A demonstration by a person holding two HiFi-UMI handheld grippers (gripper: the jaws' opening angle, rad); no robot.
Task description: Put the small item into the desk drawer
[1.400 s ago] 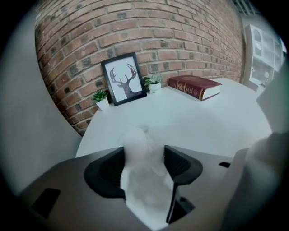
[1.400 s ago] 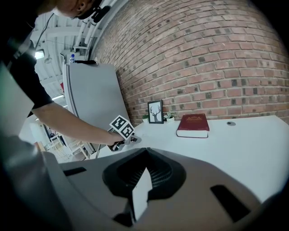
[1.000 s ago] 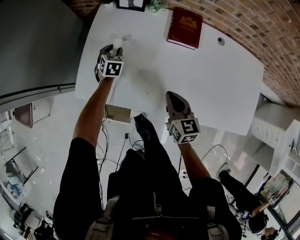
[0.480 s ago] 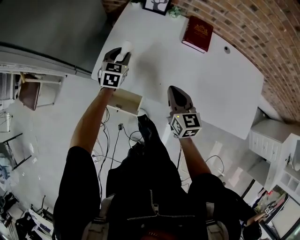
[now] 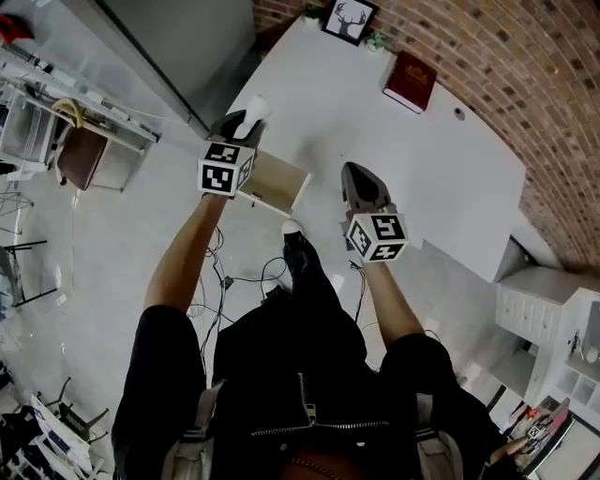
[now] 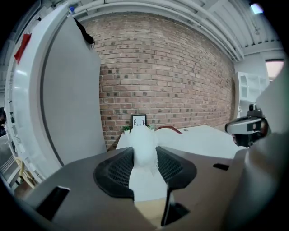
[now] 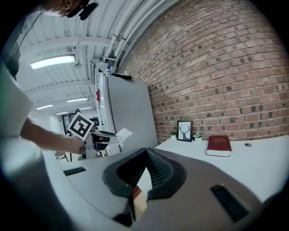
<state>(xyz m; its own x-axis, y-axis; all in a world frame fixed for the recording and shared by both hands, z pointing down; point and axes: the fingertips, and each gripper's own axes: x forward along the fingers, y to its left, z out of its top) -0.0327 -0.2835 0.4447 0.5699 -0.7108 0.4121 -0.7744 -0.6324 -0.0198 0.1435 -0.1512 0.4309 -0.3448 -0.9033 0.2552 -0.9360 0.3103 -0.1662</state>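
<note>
Jaws of the left gripper (image 5: pixel 244 125) are clamped on the small white item (image 5: pixel 255 107). In the left gripper view the two dark ribbed pads (image 6: pixel 113 173) press on its two sides, and its rounded top stands up past the tips. Jaws of the right gripper (image 5: pixel 354 174) are together at the tips and nothing is between them; the right gripper view shows only a narrow wedge behind the tips.

The item is held in the air. In the head view it shows against the near left corner of the white counter (image 5: pixel 441 159), and I cannot tell how high above it. The drawer (image 5: pixel 279 183) is open, pulled out from the near edge of the counter, and its inside is light wood. It lies between the two grippers in the head view, and the item is up and to the left of it, not inside it.

At the far end of the counter a framed picture of a deer (image 5: pixel 349 19) stands against the brick wall (image 5: pixel 525 84), with a small green plant (image 5: pixel 375 40) just beside it. A dark red book (image 5: pixel 410 82) lies flat near them. A small round thing (image 5: pixel 458 113) sits near the book; it is too small to tell what it is. A grey panel (image 5: pixel 178 42) stands to the left of the counter. A shoe (image 5: pixel 292 229) of the person shows on the floor just below the drawer.
</note>
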